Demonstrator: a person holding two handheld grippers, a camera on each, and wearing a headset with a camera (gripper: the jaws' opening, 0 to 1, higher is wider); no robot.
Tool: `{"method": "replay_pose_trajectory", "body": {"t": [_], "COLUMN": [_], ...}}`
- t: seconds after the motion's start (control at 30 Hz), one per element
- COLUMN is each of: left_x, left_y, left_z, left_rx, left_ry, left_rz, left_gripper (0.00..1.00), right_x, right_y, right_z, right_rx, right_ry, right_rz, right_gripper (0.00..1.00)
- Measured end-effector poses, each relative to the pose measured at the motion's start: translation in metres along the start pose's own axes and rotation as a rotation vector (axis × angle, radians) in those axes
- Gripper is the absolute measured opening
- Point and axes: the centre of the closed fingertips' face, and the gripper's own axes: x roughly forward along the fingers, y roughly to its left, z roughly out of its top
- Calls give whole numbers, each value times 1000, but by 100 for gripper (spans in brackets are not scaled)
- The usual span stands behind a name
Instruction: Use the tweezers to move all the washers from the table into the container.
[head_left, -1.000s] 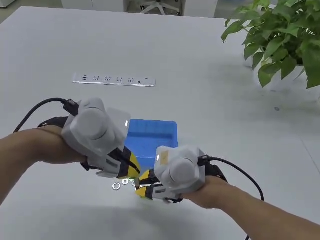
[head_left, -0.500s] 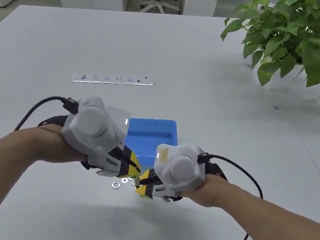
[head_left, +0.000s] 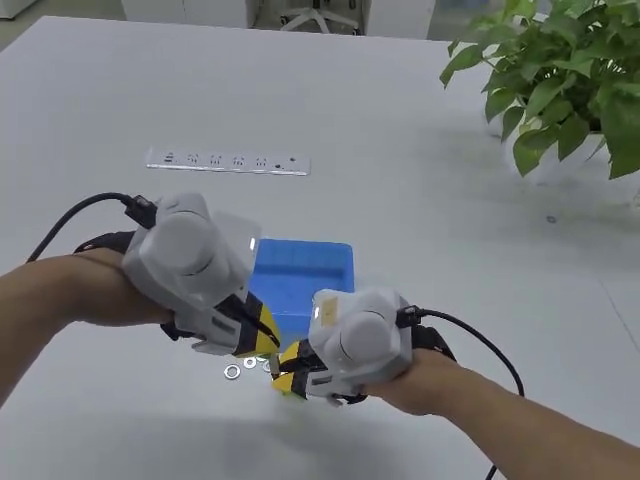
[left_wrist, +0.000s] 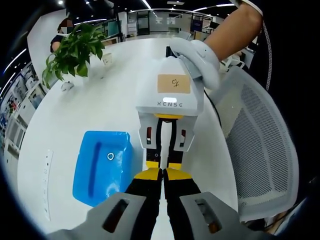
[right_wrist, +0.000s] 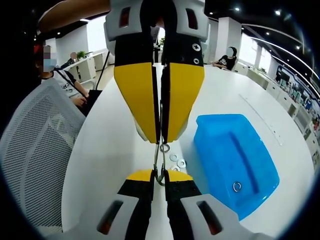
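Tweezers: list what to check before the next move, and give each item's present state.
1. Grip: the thin metal tweezers run from the left gripper into the right gripper, and both sets of jaws are closed: ok.
2. Washer between the tweezer tips: cannot tell, because the tips are hidden.
3. Blue plastic container is close beside the grippers with its top open: ok.
4. One flat metal washer lies inside the container: ok.
5. Table cleared of washers: not ok. Loose washers lie on the white table beside the container.
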Motion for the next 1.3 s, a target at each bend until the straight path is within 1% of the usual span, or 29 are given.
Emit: {"method": "replay_pose_trajectory", "body": {"t": [0.4,0.5,0.63,0.77,1.0,1.3], "left_x": [-10,-14,-19,-24,-31,-42], "left_y": [-6,-6,-6,-5,-1,11], "left_z": [10,13,20,25,36,49], "left_rx": [2,7,14,25,41,65], "left_ry": [-4,-3,-9,-11,-17,-20], "left_rz": [1,2,4,5,13,26], "left_gripper": [5,5,5,5,5,5], "right_x": [-11,-15,-20,-27,-37,-50], "right_y": [3,3,2,1,-5,-20], "right_z": [9,12,16,22,30,40], "right_rx": [-18,-45,-37,-37,-34,-46], "right_ry": [-3,9,1,-10,-23,-30], "right_rz": [-5,-14,-15,-32,-48,-77], "right_gripper": [10,10,10,10,10,10]}}
